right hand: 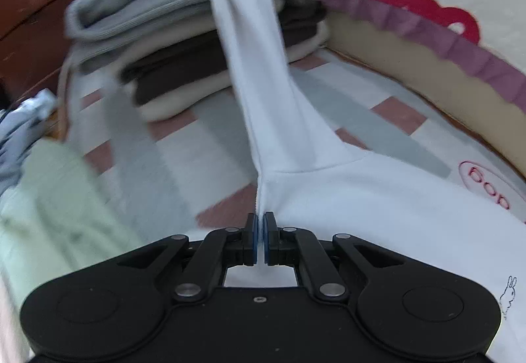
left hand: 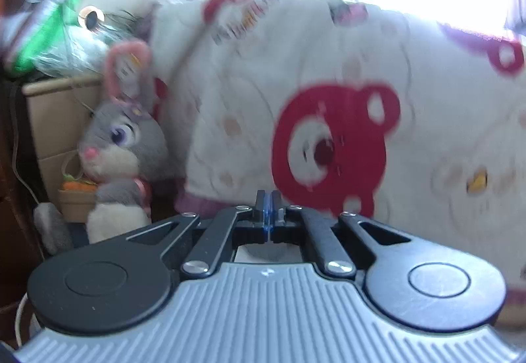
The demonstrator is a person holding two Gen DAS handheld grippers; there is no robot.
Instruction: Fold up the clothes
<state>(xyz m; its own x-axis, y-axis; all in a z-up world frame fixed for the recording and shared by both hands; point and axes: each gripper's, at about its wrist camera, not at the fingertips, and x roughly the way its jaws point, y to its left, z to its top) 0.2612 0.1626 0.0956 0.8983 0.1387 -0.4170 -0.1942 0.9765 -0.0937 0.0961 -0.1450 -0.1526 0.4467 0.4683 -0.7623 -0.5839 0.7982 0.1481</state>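
A white garment (right hand: 378, 198) with a small rabbit print lies on the checked bed sheet (right hand: 203, 146); its sleeve (right hand: 253, 44) stretches taut up and away toward the top of the right wrist view. My right gripper (right hand: 260, 221) is shut on a seam fold of this white garment. My left gripper (left hand: 268, 202) is shut, its blue pads pressed together; a bit of white cloth shows under its linkage, but whether it pinches cloth I cannot tell. It points at a white quilt with red bear prints (left hand: 328, 139).
A pile of folded grey, cream and brown clothes (right hand: 184, 44) sits at the far left of the bed. Pale green cloth (right hand: 56, 192) lies at the left. A grey plush rabbit (left hand: 121, 146) and a cardboard box (left hand: 56, 120) stand left of the quilt.
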